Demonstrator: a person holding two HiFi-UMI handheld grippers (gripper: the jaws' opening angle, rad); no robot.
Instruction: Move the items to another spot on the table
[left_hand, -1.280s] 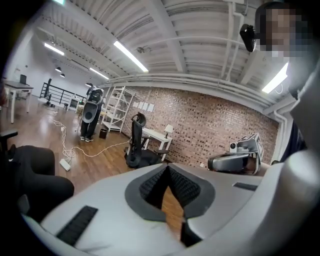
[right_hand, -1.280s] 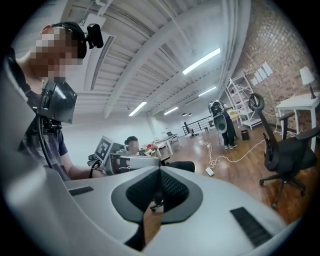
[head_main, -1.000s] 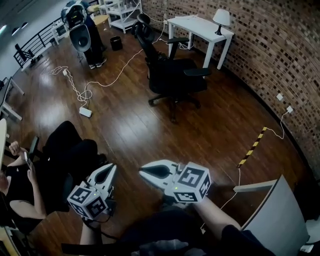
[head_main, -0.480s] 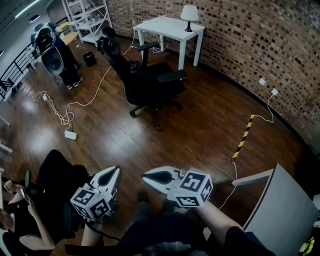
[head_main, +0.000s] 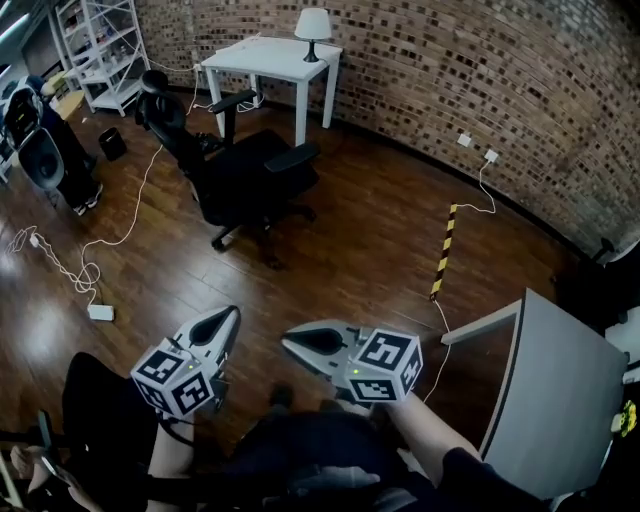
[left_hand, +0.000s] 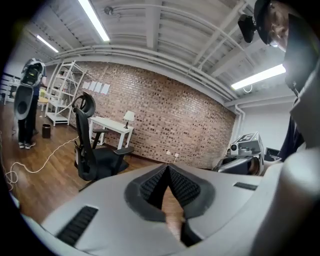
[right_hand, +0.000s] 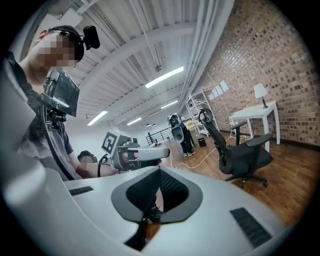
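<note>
Fingers of the left gripper (head_main: 220, 320) and of the right gripper (head_main: 297, 343): pressed together, nothing pinched. Head view: both grippers are held low in front of the body, side by side but apart, over bare wood floor (head_main: 380, 230); probably a resting carry, since nothing to be moved lies within reach. A grey table (head_main: 560, 400) shows only as a corner at lower right, well apart from both grippers; the items to be moved appear in no view, so the task seems not yet under way. Also present: a black office chair (head_main: 245, 185), a white desk (head_main: 270, 60) bearing a lamp (head_main: 314, 22) against the brick wall (head_main: 480, 70), and a striped floor strip (head_main: 443, 250). Left gripper view: jaws meet at the tips and point level across the room toward chair and desk, not at any work surface. Right gripper view: jaws likewise closed and empty, aimed past the left gripper toward the room, chair at right.
</note>
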